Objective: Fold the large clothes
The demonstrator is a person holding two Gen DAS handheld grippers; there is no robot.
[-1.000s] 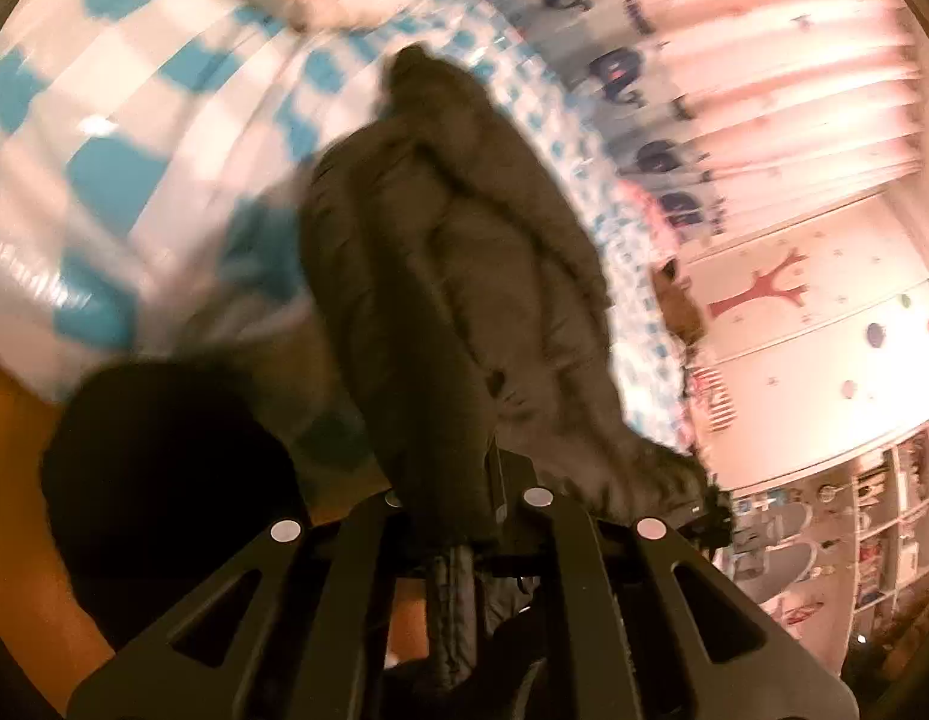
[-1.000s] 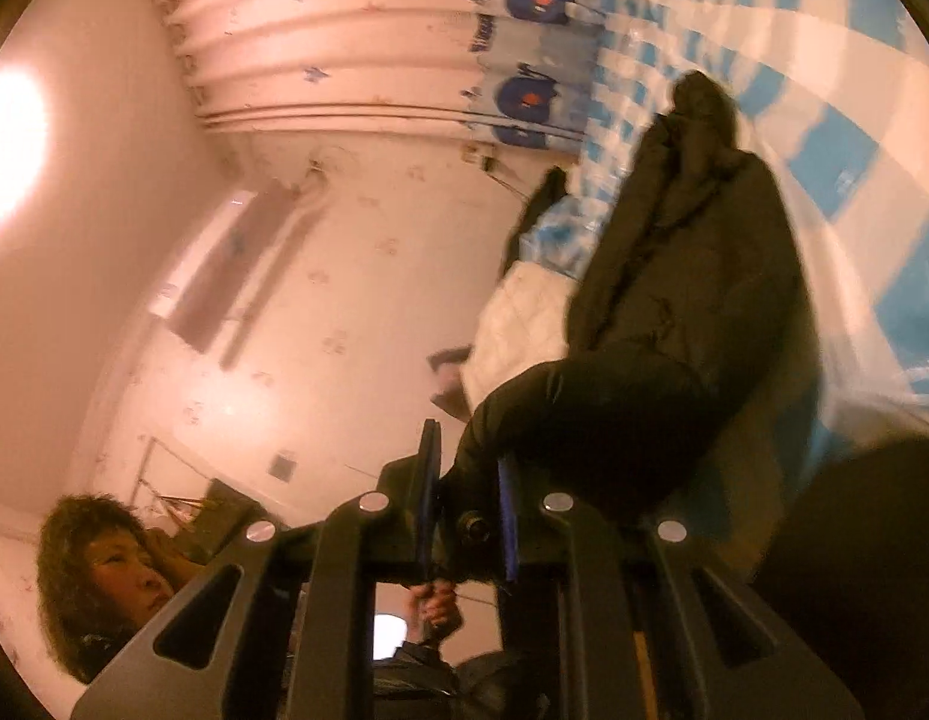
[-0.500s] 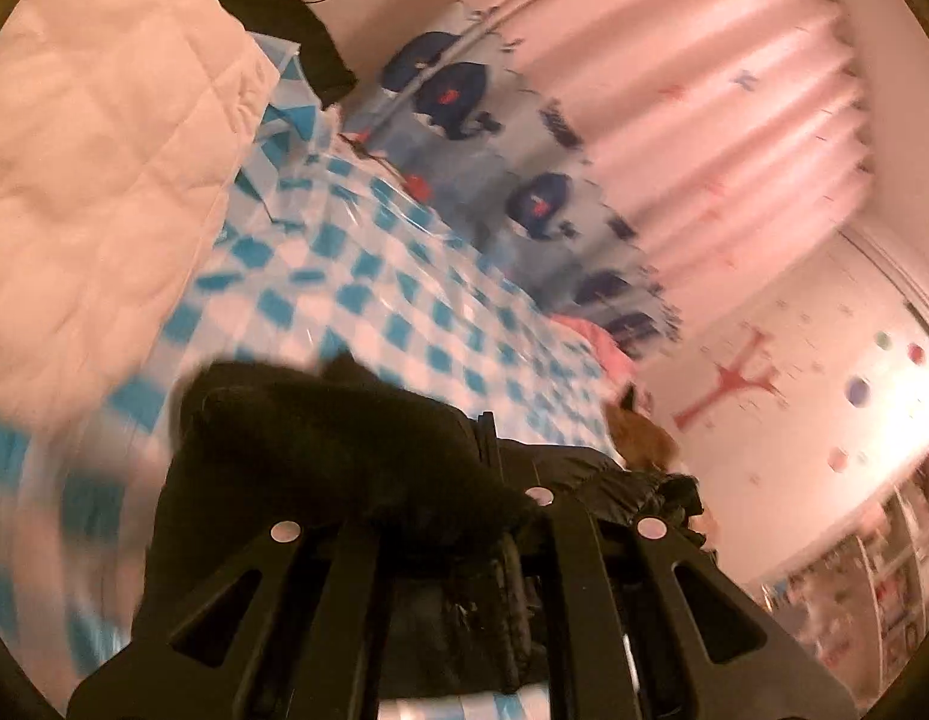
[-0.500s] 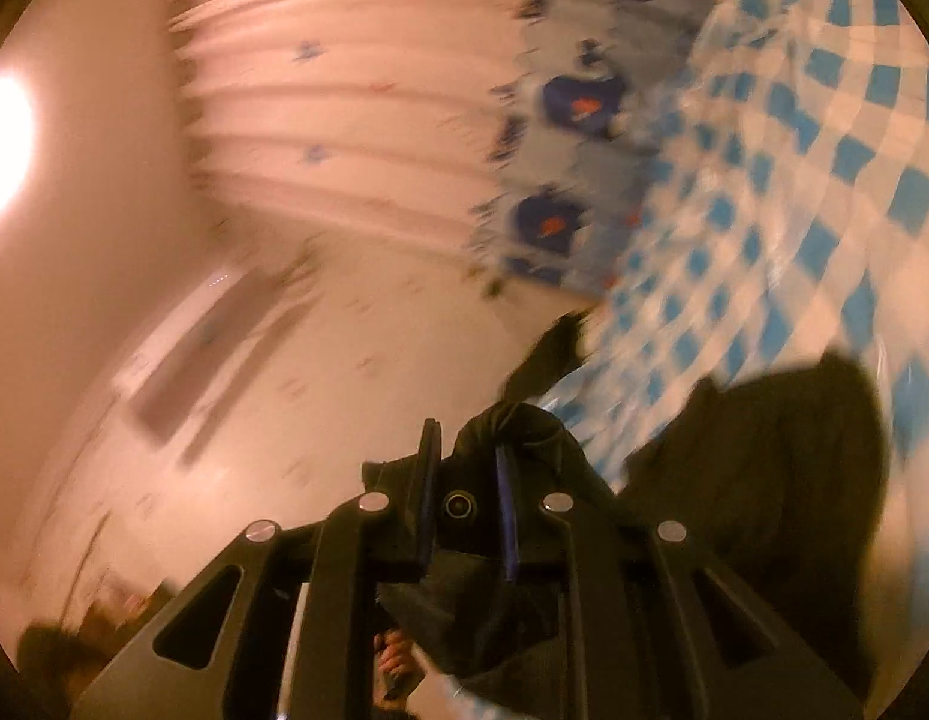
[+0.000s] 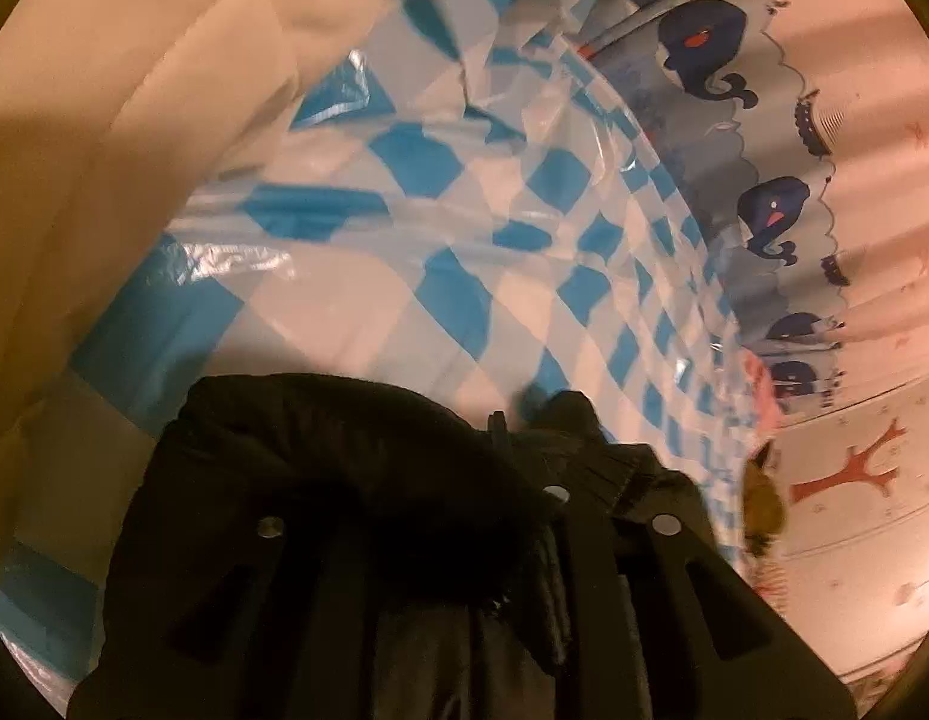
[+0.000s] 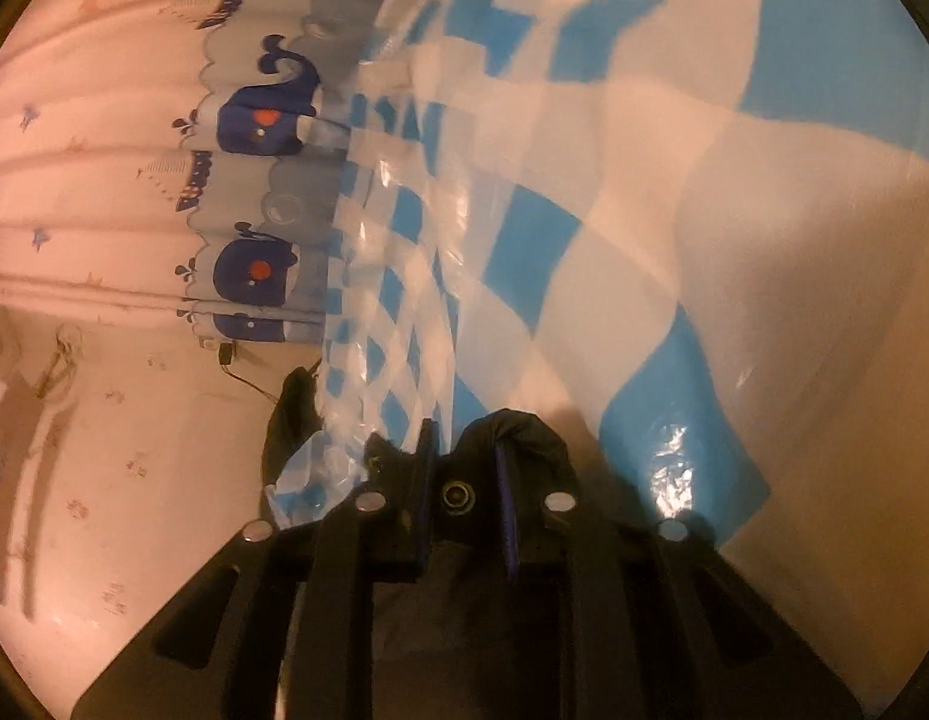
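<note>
A black padded jacket (image 5: pixel 344 456) is bunched over my left gripper (image 5: pixel 500 438), which is shut on its cloth; the fingers are mostly hidden under it. In the right wrist view my right gripper (image 6: pixel 464 456) is shut on a fold of the same black jacket (image 6: pixel 524 438), with a metal snap between the fingers. Both grippers hold the jacket low over the blue-and-white checked bed cover (image 5: pixel 464 228), which also shows in the right wrist view (image 6: pixel 584 210).
A cream quilted blanket (image 5: pixel 104 120) lies on the bed at the left. A pink curtain with blue whales (image 5: pixel 776 210) hangs past the bed's far edge and shows in the right wrist view (image 6: pixel 164 180). Another dark garment (image 6: pixel 293 420) lies by the wall.
Both grippers have swung the jacket forward and down towards the bed. The hanging length of jacket seen a second ago is now out of view, and the checked cover fills both views.
</note>
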